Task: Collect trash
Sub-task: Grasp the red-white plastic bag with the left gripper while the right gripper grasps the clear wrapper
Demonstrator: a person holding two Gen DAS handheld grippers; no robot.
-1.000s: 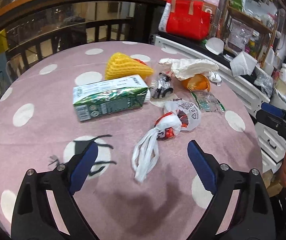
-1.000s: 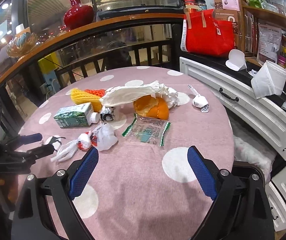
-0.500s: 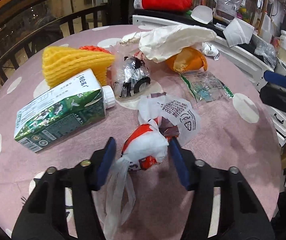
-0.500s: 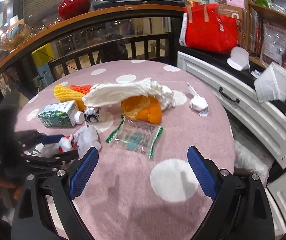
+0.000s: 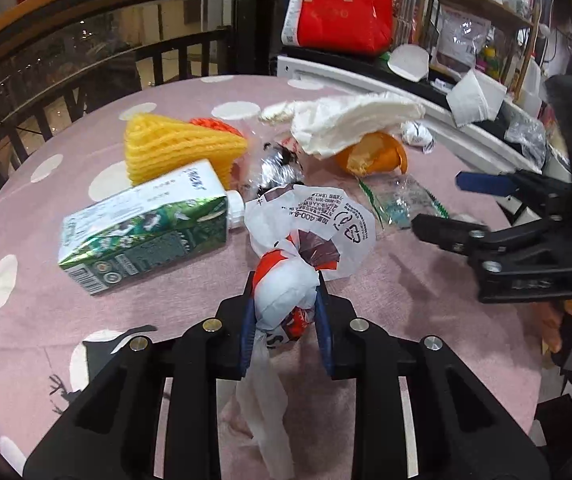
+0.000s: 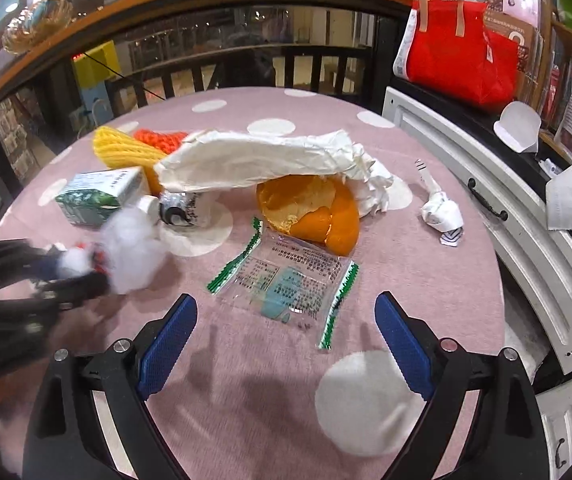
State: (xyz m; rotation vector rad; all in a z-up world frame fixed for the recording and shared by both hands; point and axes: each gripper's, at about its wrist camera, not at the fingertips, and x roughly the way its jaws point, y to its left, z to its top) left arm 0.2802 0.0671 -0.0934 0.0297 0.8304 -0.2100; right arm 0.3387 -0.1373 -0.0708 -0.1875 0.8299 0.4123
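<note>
The left gripper [image 5: 284, 322] is closed on the knotted plastic bag [image 5: 286, 300]: its two blue pads press the white and red knot from both sides, and the loose white tail of the bag hangs down between the black arms toward the pink dotted tablecloth [image 5: 45, 312]. The printed upper part of the bag spreads out in front of the fingers, just beside the cap of the green milk carton [image 5: 141, 228], which lies on its side. Behind the carton lies a yellow foam net [image 5: 177, 152] with an orange one touching it. The right gripper [image 6: 286, 344] has its jaws wide apart and holds nothing; it hovers above the cloth, near the clear wrapper with green edges [image 6: 290, 276], which lies flat just in front of the orange peel [image 6: 314, 212]. A crumpled white paper [image 6: 265, 160] rests over the peel and partly covers a small silver wrapper [image 6: 181, 208]. A small white paper wad [image 6: 442, 212] lies apart, near the table's right edge. In the right wrist view the left gripper and its bag look blurred.
</note>
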